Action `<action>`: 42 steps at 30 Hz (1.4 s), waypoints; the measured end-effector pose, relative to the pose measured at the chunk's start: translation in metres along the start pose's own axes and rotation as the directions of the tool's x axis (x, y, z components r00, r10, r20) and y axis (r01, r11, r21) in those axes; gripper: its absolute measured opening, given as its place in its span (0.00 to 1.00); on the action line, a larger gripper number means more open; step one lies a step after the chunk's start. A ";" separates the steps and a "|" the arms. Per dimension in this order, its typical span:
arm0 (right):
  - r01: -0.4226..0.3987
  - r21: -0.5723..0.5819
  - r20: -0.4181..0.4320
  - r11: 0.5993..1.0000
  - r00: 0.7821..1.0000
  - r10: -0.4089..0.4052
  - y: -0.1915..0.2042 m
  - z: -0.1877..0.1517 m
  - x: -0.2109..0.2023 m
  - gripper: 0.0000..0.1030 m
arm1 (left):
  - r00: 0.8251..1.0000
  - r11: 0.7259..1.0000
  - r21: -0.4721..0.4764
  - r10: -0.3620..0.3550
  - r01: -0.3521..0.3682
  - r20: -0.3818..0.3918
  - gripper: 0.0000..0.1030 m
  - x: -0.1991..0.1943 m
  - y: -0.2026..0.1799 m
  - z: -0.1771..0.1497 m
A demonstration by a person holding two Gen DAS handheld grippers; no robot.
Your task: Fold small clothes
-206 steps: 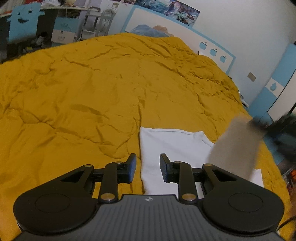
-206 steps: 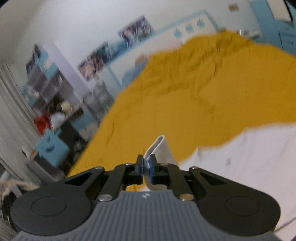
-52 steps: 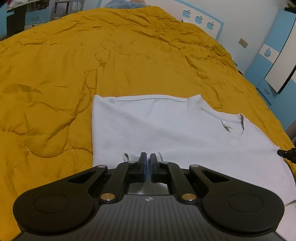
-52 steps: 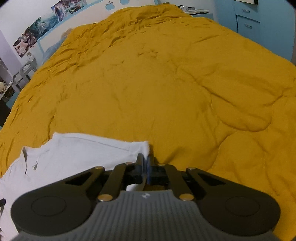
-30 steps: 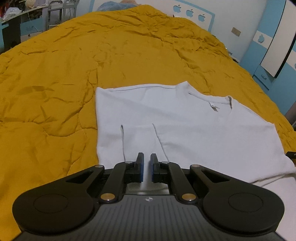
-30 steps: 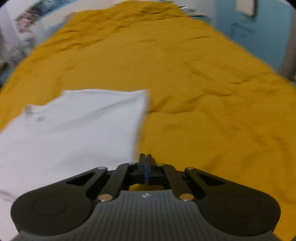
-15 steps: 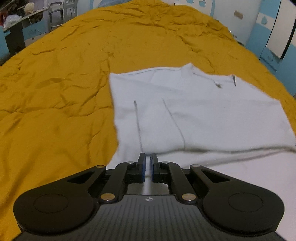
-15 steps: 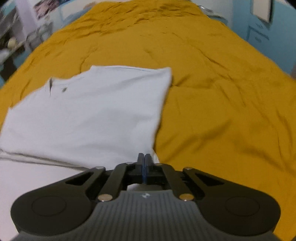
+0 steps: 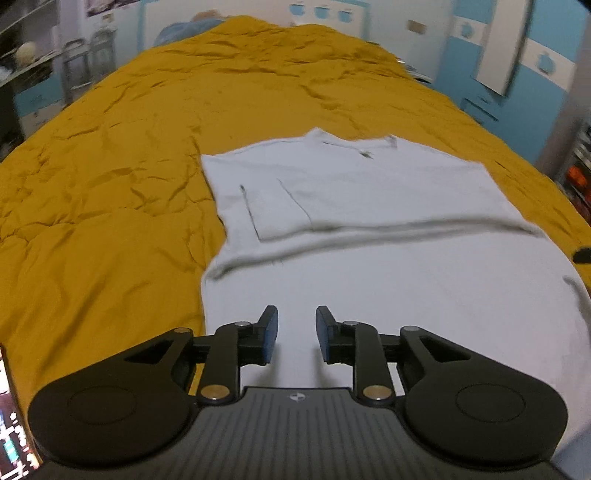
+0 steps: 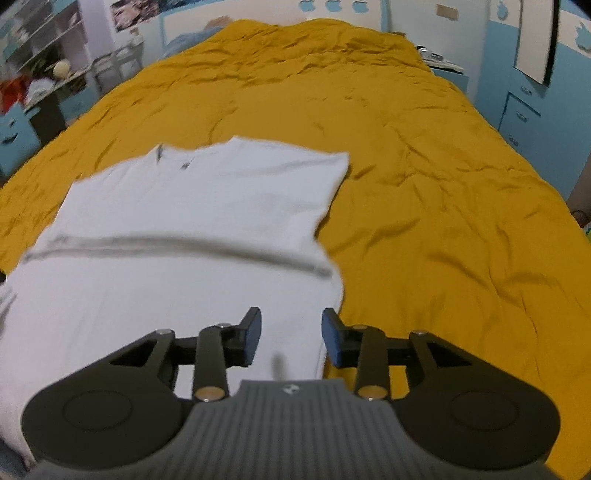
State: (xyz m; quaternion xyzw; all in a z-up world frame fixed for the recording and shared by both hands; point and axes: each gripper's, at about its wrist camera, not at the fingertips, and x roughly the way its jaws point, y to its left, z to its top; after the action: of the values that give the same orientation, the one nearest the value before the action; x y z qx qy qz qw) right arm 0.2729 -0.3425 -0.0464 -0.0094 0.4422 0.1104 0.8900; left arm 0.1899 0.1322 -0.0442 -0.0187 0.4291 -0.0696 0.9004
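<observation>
A white t-shirt [image 9: 369, 229] lies flat on the mustard-yellow quilt [image 9: 110, 177], its upper half folded down over the lower half, collar at the far edge. It also shows in the right wrist view [image 10: 177, 236]. My left gripper [image 9: 295, 332] is open and empty, just above the shirt's near left part. My right gripper [image 10: 291, 338] is open and empty, over the shirt's near right edge. A dark tip of the right gripper [image 9: 583, 254] shows at the right edge of the left wrist view.
The quilt [image 10: 443, 184] covers a wide bed. Blue and white cupboards [image 10: 535, 92] stand to the right. Shelves and a desk with clutter [image 10: 33, 85] stand to the left. A headboard with apple shapes [image 9: 317, 9] is at the far end.
Both grippers were shut on the shirt's folded edge and have opened, letting it go. The folded shirt now lies flat and both grippers have drawn back a little.
</observation>
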 end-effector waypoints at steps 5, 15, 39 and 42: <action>-0.029 -0.079 -0.038 0.996 0.999 0.026 0.018 -0.038 -0.024 0.42 | 0.998 0.991 0.124 -0.042 0.048 -0.047 0.39 -0.021 -0.010 -0.028; -0.078 -0.260 -0.152 0.963 0.988 0.038 0.050 -0.106 -0.057 0.56 | 0.982 0.932 0.354 -0.007 0.074 -0.189 0.59 -0.052 -0.024 -0.090; -0.138 -0.176 -0.352 0.975 0.934 0.069 0.029 -0.178 -0.054 0.17 | 0.903 0.966 0.175 -0.103 0.191 -0.418 0.25 -0.010 -0.002 -0.154; -0.138 -0.214 -0.360 0.967 0.931 0.054 0.031 -0.174 -0.056 0.04 | 0.906 0.962 0.201 -0.089 0.186 -0.414 0.08 -0.014 -0.005 -0.155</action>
State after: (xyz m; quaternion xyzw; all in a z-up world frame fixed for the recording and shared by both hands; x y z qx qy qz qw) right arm 0.0973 -0.3429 -0.1058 -0.1125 0.5777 0.2021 0.7828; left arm 0.0604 0.1338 -0.1306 0.0728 0.5907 -0.1860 0.7817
